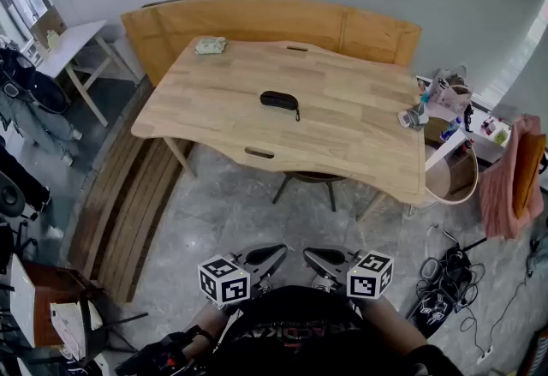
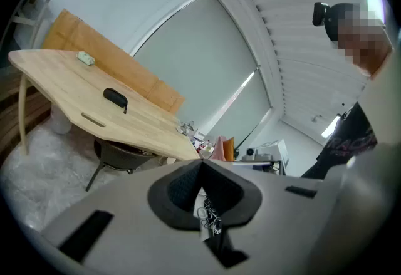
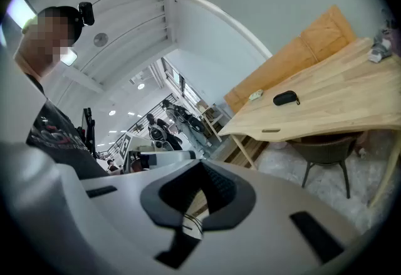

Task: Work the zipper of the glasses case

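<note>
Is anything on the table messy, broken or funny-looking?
Nothing stands out. The black oval glasses case lies flat near the middle of the light wooden table, and nothing there looks spilled, tipped over or broken.

The glasses case (image 1: 279,100) is showing too small, at the middle of the table (image 1: 360,152), for anyone to tell whether its zipper is open or closed. The tabletop is hiding most of the chair (image 1: 306,180) at its near side. The small clutter (image 1: 414,116) at the table's right end is appearing too tiny to identify.
</note>
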`<action>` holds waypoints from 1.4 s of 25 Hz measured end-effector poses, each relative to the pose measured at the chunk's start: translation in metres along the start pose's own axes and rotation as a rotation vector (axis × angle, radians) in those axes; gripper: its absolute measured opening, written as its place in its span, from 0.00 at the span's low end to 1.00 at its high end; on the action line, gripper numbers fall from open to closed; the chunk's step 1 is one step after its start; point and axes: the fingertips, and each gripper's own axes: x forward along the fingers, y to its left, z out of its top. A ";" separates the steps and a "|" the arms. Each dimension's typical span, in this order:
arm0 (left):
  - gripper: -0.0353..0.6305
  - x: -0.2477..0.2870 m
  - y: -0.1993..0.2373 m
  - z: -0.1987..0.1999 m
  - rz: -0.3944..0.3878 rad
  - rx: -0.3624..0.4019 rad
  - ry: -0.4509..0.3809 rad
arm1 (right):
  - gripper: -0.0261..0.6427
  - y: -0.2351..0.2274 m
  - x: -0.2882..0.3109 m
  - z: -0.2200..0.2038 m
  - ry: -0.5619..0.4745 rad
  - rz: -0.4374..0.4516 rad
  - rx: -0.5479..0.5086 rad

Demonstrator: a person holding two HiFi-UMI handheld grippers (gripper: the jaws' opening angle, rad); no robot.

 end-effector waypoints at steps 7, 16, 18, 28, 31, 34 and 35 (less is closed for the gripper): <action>0.06 -0.002 -0.001 0.002 -0.001 0.001 -0.002 | 0.06 0.003 0.001 0.002 0.001 0.000 -0.004; 0.06 -0.004 -0.001 0.001 -0.003 0.002 -0.003 | 0.06 0.006 0.001 0.004 -0.027 0.022 0.000; 0.06 -0.004 -0.001 0.000 -0.004 0.001 -0.003 | 0.06 0.006 0.000 0.004 -0.028 0.023 0.004; 0.06 -0.013 0.006 -0.002 0.008 -0.019 -0.012 | 0.06 0.008 0.008 0.004 -0.030 0.031 0.002; 0.06 -0.019 0.010 -0.001 0.013 -0.025 -0.020 | 0.06 0.010 0.012 0.004 -0.025 0.029 -0.002; 0.06 -0.026 0.013 -0.001 0.015 -0.032 -0.025 | 0.06 0.012 0.018 0.003 -0.022 0.023 -0.002; 0.06 -0.028 0.014 -0.001 0.016 -0.035 -0.026 | 0.06 0.013 0.020 0.004 -0.022 0.021 -0.003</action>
